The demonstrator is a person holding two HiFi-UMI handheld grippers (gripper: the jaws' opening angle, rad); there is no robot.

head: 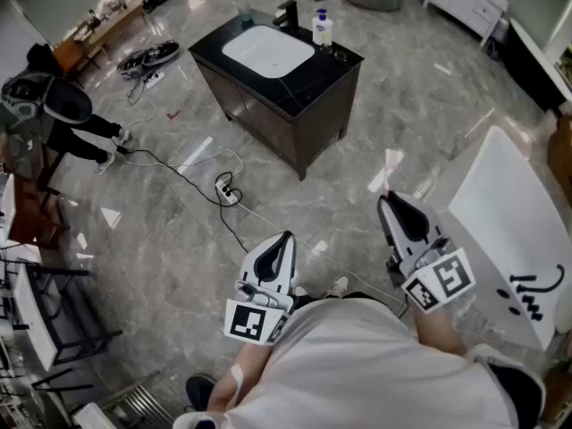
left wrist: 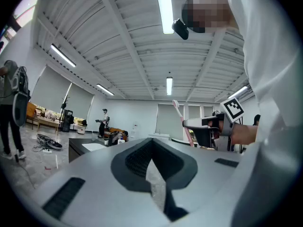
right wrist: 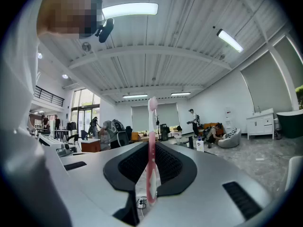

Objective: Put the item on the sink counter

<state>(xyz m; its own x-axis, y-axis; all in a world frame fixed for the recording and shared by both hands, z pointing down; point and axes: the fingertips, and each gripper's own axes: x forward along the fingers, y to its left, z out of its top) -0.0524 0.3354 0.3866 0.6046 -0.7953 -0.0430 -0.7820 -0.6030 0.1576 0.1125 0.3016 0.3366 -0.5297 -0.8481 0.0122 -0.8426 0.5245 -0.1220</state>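
My right gripper point(head: 399, 211) is shut on a pink toothbrush point(right wrist: 151, 148). The brush stands upright between the jaws, its head above them, and also shows in the left gripper view as the toothbrush point(left wrist: 179, 118). My left gripper point(head: 279, 250) is shut with nothing in it. Both are held near the person's chest, pointing out over the floor. The sink counter point(head: 338, 61), a dark cabinet with a white basin point(head: 268, 50), stands a few steps ahead. A faucet point(head: 288, 12) and a soap bottle point(head: 322, 28) stand at its back edge.
A black cable with a power strip point(head: 228, 192) runs across the marble floor between me and the counter. A white table point(head: 514, 217) stands at the right. A person point(head: 54, 105) is at the far left, beside a metal rack point(head: 45, 311).
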